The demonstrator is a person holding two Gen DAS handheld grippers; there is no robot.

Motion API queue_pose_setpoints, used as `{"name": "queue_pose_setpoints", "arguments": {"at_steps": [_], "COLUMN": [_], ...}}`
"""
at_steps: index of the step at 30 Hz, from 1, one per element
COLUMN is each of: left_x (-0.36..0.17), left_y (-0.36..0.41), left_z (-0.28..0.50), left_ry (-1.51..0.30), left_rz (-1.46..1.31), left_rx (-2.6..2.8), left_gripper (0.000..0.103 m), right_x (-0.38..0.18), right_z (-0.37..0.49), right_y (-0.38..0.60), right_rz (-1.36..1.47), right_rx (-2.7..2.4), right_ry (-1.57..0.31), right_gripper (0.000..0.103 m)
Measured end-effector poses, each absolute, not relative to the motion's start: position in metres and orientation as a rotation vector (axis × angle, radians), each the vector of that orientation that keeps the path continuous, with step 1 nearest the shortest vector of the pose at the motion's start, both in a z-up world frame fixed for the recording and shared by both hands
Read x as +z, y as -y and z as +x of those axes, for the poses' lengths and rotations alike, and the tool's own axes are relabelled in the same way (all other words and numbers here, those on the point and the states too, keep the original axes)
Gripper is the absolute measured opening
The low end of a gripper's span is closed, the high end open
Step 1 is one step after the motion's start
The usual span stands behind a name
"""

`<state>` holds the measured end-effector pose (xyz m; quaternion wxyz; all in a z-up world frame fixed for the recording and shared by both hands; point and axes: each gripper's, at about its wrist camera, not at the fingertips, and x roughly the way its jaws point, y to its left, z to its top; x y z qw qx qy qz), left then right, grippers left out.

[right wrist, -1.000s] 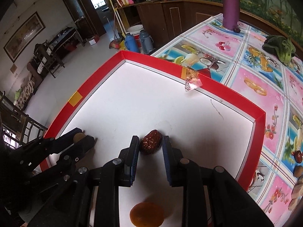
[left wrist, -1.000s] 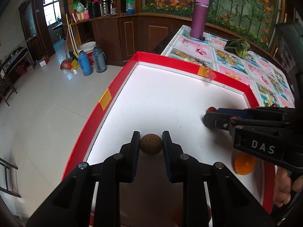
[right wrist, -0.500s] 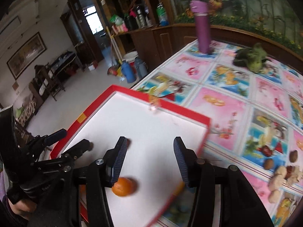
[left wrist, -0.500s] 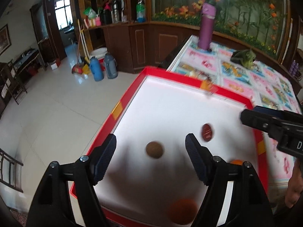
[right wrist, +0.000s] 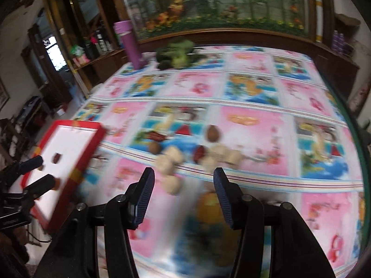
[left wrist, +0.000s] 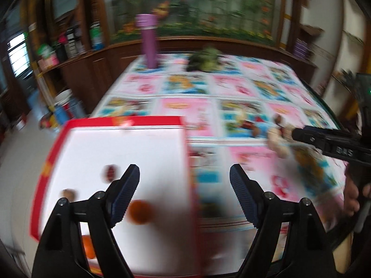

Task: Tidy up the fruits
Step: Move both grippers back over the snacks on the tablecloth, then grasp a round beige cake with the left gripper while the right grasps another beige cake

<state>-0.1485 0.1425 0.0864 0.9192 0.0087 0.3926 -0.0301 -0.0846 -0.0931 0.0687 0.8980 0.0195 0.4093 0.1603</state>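
We've got both jaws spread and empty, the left gripper point(left wrist: 184, 192) just opened wider; one upright red date point(left wrist: 110, 172) in the red-rimmed tray point(left wrist: 120, 121), right gripper point(right wrist: 182, 193) over the tabletop point(right wrist: 255, 115)

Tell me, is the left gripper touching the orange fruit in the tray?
Apart. In the left wrist view, the left gripper is wide open, and the orange fruit lies untouched on the tray below.

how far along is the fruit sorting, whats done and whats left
Done: a red date, a brown nut and orange fruits lie in the red-rimmed tray. In hand: nothing; the left tool and the right tool are both open and empty. Left: the pile of fruits on the tablecloth.
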Motion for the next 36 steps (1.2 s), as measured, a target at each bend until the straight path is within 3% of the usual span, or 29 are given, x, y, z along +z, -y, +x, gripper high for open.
{"name": "queue_pose_setpoints", "arguments": {"at_steps": [9,17,19,21,24,36], "left_x": [0.056,0.053,0.058,0.062,0.065,0.048], "left_y": [-0.062,-0.064,-0.071,-0.079,-0.085,-0.034], "left_z": [-0.102,-0.085,-0.084,-0.085,-0.084,-0.068], "left_ry": [-0.933,-0.959,-0.949,-0.937,-0.932,-0.980], "left_rz": [0.095,0.074,0.061,0.053,0.043,0.114], "left_rx": [-0.218,-0.174,-0.150,-0.122,-0.102,-0.213], "left_gripper": [0.080,0.080,0.080,0.080,0.080,0.080], "right_x": [0.045,0.036,0.035,0.033,0.026,0.031], "right_z": [-0.067,-0.066,-0.064,-0.063,-0.060,-0.078], "right_y": [0.129,0.083,0.074,0.063,0.055,0.120], "right_rz": [0.083,0.079,0.063,0.017,-0.029,0.029], "right_rx": [0.328,0.531,0.541,0.542,0.526,0.421], "right_ry": [-0.920,-0.964,-0.965,-0.962,-0.984,-0.955], "right_gripper": [0.053,0.052,0.049,0.037,0.026,0.027]}}
